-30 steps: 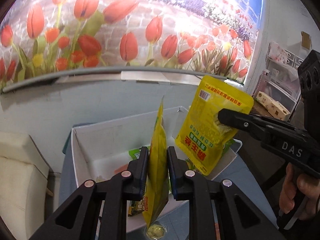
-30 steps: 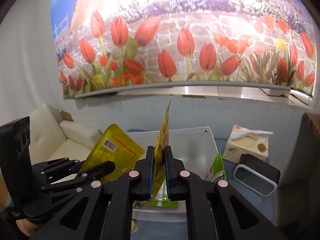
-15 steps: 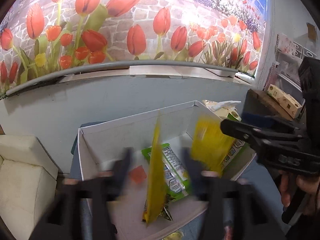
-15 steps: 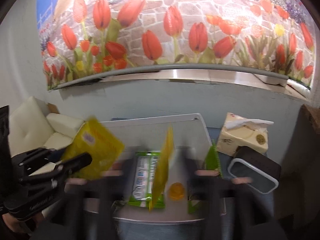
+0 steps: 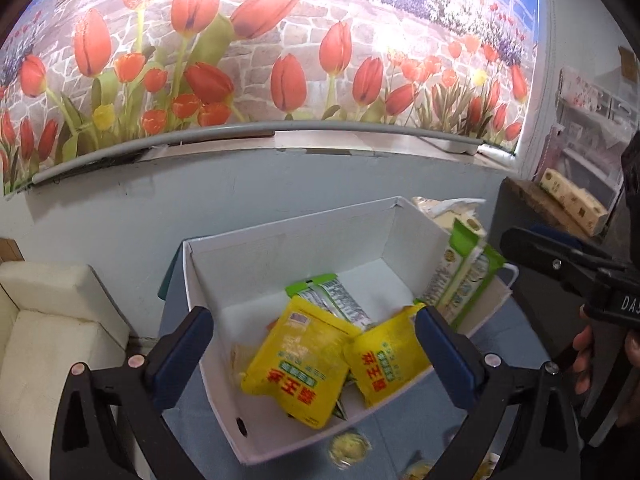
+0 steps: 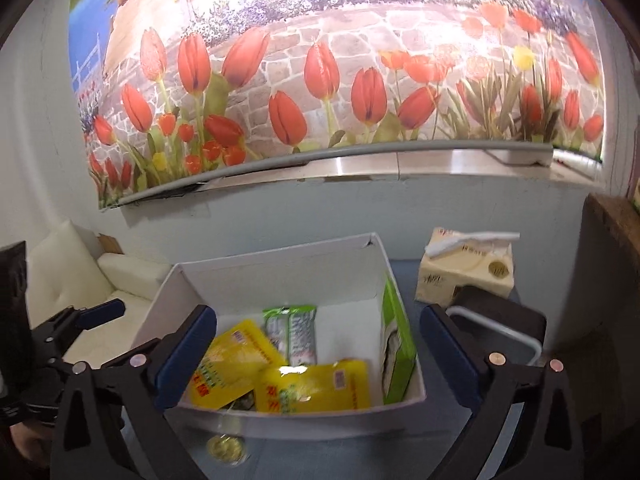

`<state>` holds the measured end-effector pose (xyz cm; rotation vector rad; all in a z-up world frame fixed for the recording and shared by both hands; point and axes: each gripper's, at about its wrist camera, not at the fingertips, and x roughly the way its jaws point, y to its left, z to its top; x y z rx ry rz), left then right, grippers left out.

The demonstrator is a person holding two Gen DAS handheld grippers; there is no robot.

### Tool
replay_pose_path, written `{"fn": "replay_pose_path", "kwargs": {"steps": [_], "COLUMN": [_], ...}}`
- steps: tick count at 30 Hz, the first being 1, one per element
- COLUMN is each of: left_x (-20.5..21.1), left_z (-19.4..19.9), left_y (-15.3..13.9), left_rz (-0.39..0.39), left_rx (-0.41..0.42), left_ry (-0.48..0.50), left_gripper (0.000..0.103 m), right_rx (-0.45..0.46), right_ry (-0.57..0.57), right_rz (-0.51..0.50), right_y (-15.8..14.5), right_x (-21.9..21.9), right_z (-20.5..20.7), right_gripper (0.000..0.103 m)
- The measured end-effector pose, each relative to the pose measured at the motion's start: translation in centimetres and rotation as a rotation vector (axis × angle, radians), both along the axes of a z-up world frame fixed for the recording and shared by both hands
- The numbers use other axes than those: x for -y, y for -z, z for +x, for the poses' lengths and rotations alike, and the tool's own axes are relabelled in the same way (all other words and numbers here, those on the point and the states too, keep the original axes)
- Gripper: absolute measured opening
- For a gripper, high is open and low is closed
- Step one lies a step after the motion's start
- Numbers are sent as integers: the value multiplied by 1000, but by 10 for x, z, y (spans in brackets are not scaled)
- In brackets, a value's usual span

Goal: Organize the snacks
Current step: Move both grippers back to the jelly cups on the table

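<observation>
A white cardboard box (image 5: 280, 236) (image 6: 280, 268) stands on the blue table. Two yellow snack bags lie inside it, one on the left (image 5: 298, 368) (image 6: 230, 364) and one on the right (image 5: 386, 360) (image 6: 316, 388). A green-and-white packet (image 5: 334, 300) (image 6: 294, 332) lies flat behind them, and a green pack (image 5: 460, 280) (image 6: 396, 348) leans on the right wall. My left gripper (image 5: 312, 352) is open and empty above the box's front. My right gripper (image 6: 320, 360) is open and empty above the box; it also shows in the left wrist view (image 5: 560, 268).
A small round yellow item (image 5: 348, 446) (image 6: 226, 448) lies on the table in front of the box. A tissue pack (image 6: 468, 264) and a dark container (image 6: 500, 328) stand right of the box. A white sofa (image 5: 48, 320) is on the left. The tulip mural wall is behind.
Both grippers opened and let go of their yellow bags, which dropped into the box and now lie flat. Both grippers tilted down toward the box.
</observation>
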<state>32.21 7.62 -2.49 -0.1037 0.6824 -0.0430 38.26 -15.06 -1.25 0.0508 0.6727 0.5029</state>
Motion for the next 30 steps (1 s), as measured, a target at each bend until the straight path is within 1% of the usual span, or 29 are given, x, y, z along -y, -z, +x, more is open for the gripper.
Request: {"fn": "replay_pose_path", "kwargs": {"steps": [5, 9, 13, 17, 20, 23, 27, 28, 29, 30], "left_x": [6, 11, 20, 34, 44, 49, 48, 46, 45, 43], "left_z": [-35, -67, -108, -142, -160, -172, -183, -185, -186, -186], "left_y": [-8, -8, 1, 13, 22, 31, 43, 46, 50, 53], "left_rz": [-22, -33, -49, -27, -26, -19, -15, -18, -23, -26], "left_rx": [24, 32, 21, 5, -17, -37, -59, -65, -77, -84], "left_ry": [8, 19, 19, 32, 39, 37, 24, 19, 15, 12], "left_gripper": [103, 103, 103, 103, 103, 103, 103, 103, 103, 103], "right_rx": [4, -9, -42, -83, -136, -180, -211, -219, -231, -247], "right_ry": [-39, -32, -26, -19, 2, -10, 11, 15, 27, 34], "right_rz": [21, -14, -33, -41, -70, -35, -59, -60, -70, -79], "right_y": [1, 15, 30, 50, 72, 92, 115, 119, 126, 130], "right_x": [12, 22, 31, 36, 35, 33, 26, 25, 25, 24], "right_z": [-38, -71, -105, -131, -134, -130, -121, -118, -114, -111], "right_gripper": [103, 103, 103, 103, 103, 103, 102, 97, 89, 83]}}
